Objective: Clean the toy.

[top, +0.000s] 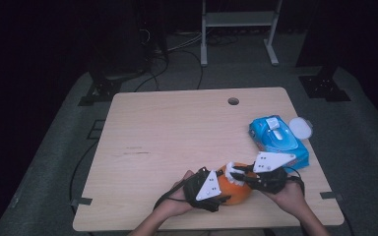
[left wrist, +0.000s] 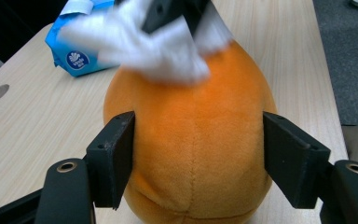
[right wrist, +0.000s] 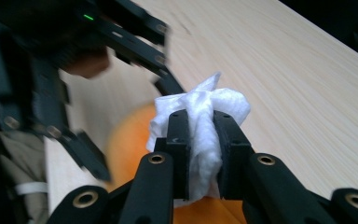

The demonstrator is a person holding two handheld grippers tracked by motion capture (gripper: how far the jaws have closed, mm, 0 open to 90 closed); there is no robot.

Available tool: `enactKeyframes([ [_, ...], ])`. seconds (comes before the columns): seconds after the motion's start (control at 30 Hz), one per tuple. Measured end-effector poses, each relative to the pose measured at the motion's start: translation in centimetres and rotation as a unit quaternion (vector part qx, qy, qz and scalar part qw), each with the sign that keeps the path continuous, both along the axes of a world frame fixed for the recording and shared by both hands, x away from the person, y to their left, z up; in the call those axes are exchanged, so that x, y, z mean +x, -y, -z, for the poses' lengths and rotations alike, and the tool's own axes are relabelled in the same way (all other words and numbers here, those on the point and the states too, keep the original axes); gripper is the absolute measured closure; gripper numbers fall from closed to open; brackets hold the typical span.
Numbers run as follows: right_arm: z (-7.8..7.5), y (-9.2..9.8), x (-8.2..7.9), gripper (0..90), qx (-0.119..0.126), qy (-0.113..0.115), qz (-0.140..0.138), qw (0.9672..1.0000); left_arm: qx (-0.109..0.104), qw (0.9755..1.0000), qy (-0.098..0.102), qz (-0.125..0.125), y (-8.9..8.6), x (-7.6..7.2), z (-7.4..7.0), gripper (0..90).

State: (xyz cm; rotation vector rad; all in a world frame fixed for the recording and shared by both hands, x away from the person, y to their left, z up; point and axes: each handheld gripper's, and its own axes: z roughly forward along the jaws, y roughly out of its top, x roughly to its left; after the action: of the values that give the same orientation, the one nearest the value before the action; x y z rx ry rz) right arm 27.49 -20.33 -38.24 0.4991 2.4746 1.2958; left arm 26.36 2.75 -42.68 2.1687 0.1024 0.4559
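Observation:
An orange plush toy lies near the table's front edge. My left gripper comes at it from the left. In the left gripper view both pads press against the sides of the plush toy. My right gripper reaches in from the right and is shut on a crumpled white wipe. In the right gripper view the wipe is pinched between the jaws of the right gripper, just over the orange plush. The wipe rests against the toy's top.
A blue pack of wet wipes lies at the table's right edge, with a round white lid beside it. A cable hole sits near the far edge of the wooden table. A white frame stands on the floor beyond.

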Motion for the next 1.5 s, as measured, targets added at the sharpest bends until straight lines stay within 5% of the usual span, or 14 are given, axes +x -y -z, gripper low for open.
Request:
enactKeyframes([
  [0.2,0.2,0.4,-0.1,76.9,0.017,-0.012,0.009,0.9998,-0.029,0.9985,-0.033,-0.032,1.0,0.2,-0.1,10.1],
  [0.3,0.2,-0.5,-0.4,76.9,0.009,-0.009,-0.010,0.9999,-0.020,0.9991,-0.028,-0.027,0.8,0.1,0.1,16.2],
  [0.47,-0.1,0.5,0.0,76.9,0.010,-0.009,0.001,0.9999,-0.021,0.9987,-0.041,-0.023,-0.1,0.7,0.1,24.1],
  [0.63,0.9,4.0,1.6,76.9,0.014,-0.026,0.059,0.9978,-0.039,0.9964,-0.072,-0.020,-1.6,1.8,0.6,24.3],
  [0.73,1.0,3.8,1.5,76.8,0.025,-0.031,0.051,0.9979,-0.035,0.9967,-0.071,-0.016,-1.6,1.8,0.7,24.2],
  [0.83,0.6,2.2,0.8,76.8,0.035,-0.031,0.015,0.9988,-0.036,0.9966,-0.072,-0.015,-1.6,1.9,0.7,24.1],
  [0.93,0.4,1.1,0.3,76.9,0.022,-0.022,0.000,0.9995,-0.031,0.9967,-0.075,-0.011,-2.0,2.0,0.7,24.0],
  [1.13,1.3,3.0,1.6,76.9,0.032,-0.040,0.030,0.9982,-0.037,0.9954,-0.088,-0.011,-2.5,2.4,0.9,24.3],
  [1.23,2.2,5.0,2.5,76.8,0.029,-0.055,0.069,0.9957,-0.042,0.9941,-0.100,-0.011,-2.9,2.7,1.1,24.2],
  [1.5,1.0,3.1,1.9,76.8,0.051,-0.046,0.034,0.9970,-0.034,0.9950,-0.094,-0.007,-2.7,2.5,1.2,23.1],
])
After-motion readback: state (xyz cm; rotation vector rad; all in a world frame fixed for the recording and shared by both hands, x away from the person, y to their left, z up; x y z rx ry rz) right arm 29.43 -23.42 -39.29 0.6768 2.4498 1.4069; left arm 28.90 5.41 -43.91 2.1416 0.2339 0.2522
